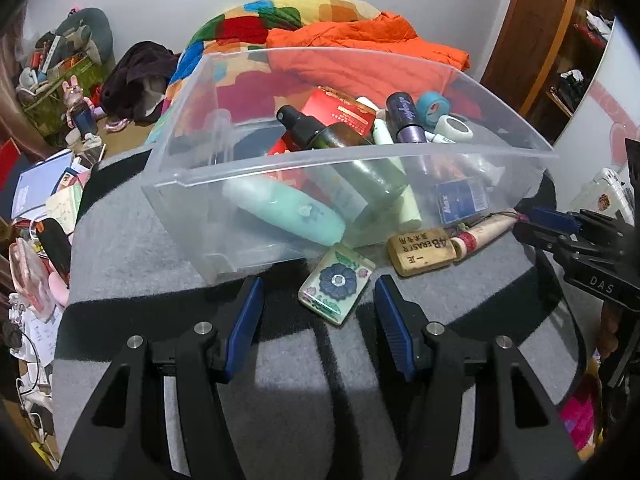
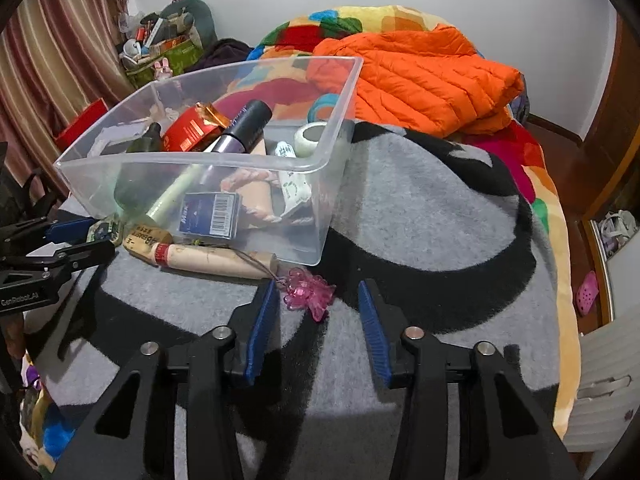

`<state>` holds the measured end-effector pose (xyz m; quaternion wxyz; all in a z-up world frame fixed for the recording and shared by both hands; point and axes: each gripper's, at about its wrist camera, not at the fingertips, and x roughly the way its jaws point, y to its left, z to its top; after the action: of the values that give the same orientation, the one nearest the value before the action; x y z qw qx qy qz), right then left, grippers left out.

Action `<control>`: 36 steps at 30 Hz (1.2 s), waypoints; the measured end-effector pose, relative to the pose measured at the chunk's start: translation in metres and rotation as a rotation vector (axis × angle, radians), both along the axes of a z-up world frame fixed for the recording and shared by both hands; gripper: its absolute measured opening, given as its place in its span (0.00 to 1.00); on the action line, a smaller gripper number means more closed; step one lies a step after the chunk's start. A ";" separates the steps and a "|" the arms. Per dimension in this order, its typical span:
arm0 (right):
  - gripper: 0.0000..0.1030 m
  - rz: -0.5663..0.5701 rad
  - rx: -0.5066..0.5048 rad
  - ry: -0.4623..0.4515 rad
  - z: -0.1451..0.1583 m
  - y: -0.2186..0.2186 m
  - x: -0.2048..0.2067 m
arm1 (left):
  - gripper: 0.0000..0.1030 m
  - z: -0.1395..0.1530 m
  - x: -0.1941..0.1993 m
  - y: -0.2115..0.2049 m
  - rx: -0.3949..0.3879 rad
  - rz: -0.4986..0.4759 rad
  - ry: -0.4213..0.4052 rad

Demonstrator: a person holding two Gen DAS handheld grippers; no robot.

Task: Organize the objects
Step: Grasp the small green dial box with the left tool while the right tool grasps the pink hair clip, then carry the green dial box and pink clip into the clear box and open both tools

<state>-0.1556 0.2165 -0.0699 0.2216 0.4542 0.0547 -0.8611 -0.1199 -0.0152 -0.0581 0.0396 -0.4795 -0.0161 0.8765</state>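
Observation:
A clear plastic bin (image 1: 360,160) (image 2: 320,168) stands on the grey and black blanket, holding bottles, a red box, tape rolls and a blue card box. In front of it lie a flower-patterned tile (image 1: 336,286) (image 2: 105,232), a tan 4B eraser (image 1: 422,250) (image 2: 146,240) and a wooden tube (image 1: 490,226) (image 2: 216,262) with a cord to a pink crystal charm (image 2: 310,294). My left gripper (image 1: 319,282) (image 2: 100,238) is open, with the tile between its tips and untouched. My right gripper (image 2: 318,286) (image 1: 524,224) is open around the charm, its pads apart from it.
An orange down jacket (image 2: 424,80) and a colourful quilt (image 1: 256,24) lie behind the bin. Papers, bags and toys crowd the floor (image 1: 48,184) at the left. The bed edge (image 2: 568,280) drops off to the right, with a pink shoe (image 2: 586,292) below.

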 end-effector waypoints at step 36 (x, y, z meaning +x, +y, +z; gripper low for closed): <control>0.23 -0.040 -0.221 0.195 0.092 0.020 0.041 | 0.23 0.071 0.057 -0.008 0.034 0.022 0.225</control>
<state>-0.1148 0.2368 0.0222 0.2465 0.3421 -0.0282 -0.9063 -0.0631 -0.0232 0.0130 0.0397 -0.3772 -0.0318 0.9248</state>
